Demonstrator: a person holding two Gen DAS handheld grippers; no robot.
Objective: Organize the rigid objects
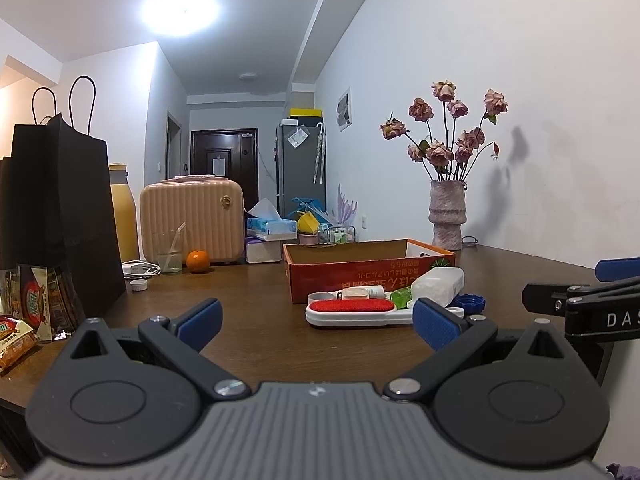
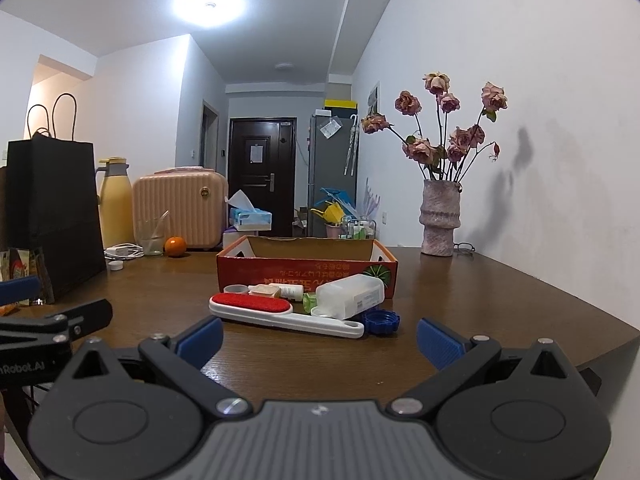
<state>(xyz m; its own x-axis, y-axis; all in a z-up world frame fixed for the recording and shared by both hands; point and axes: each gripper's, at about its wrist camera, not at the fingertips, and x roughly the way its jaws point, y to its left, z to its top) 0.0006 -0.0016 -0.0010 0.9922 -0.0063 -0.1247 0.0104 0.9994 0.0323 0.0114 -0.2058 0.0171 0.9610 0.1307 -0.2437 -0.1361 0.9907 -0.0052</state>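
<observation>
Both grippers, left (image 1: 316, 322) and right (image 2: 318, 338), hold jaws apart, empty. Reaching past the lint brush (image 2: 276, 312) could knock the translucent plastic container (image 2: 352, 295) off the blue cap (image 2: 382, 321).

Both wrist views—low, near—face one table (image 1: 256, 320).

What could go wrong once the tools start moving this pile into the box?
1. The lint brush lies touching the clear plastic container and blue cap, so lifting it may drag or scatter them.
2. The container leans on small bottles; pulling it could set them rolling.
3. Both open tools, left and right, face the same pile before the orange cardboard box and could collide.
</observation>
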